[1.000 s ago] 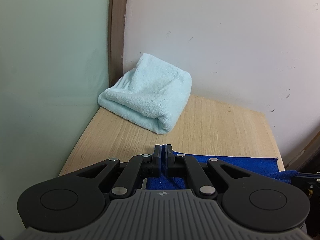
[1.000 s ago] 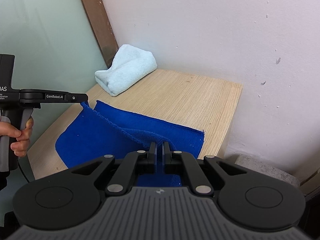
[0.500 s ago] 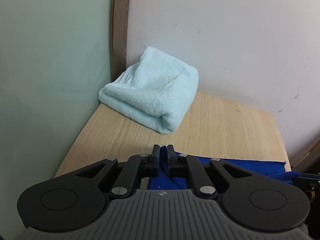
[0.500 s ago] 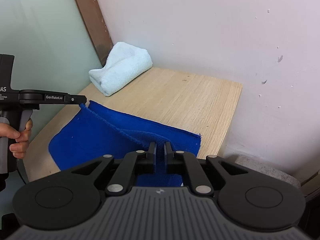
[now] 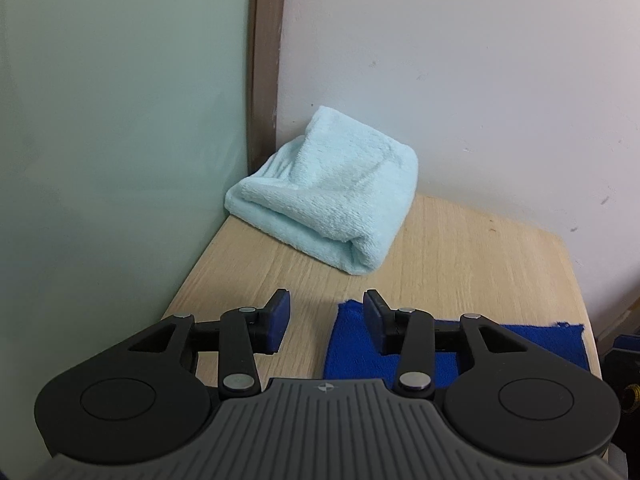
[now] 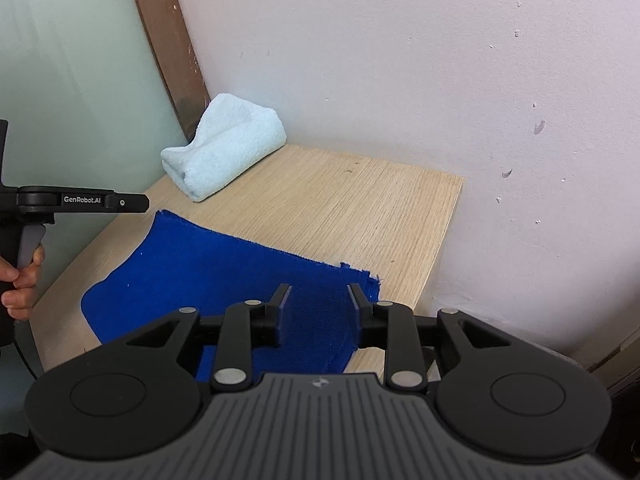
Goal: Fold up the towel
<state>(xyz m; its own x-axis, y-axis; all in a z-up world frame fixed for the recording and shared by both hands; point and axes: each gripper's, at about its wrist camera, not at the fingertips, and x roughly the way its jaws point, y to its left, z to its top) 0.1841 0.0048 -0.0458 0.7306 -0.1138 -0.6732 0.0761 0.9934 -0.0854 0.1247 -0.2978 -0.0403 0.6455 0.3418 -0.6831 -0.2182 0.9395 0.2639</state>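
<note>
Left wrist view: the left gripper (image 5: 325, 312) has its jaws apart and opening over the table (image 5: 460, 256), and the blue towel (image 5: 520, 344) lies flat at lower right, its corner beneath the right finger. Right wrist view: the right gripper (image 6: 319, 300) is opening, jaws apart, with the blue towel (image 6: 208, 272) flat below and between them, unpinched.

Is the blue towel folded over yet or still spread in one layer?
Folded over: the blue towel lies flat on the table, and its right end shows stacked layers at the near edge. How many folds, cannot tell.
</note>
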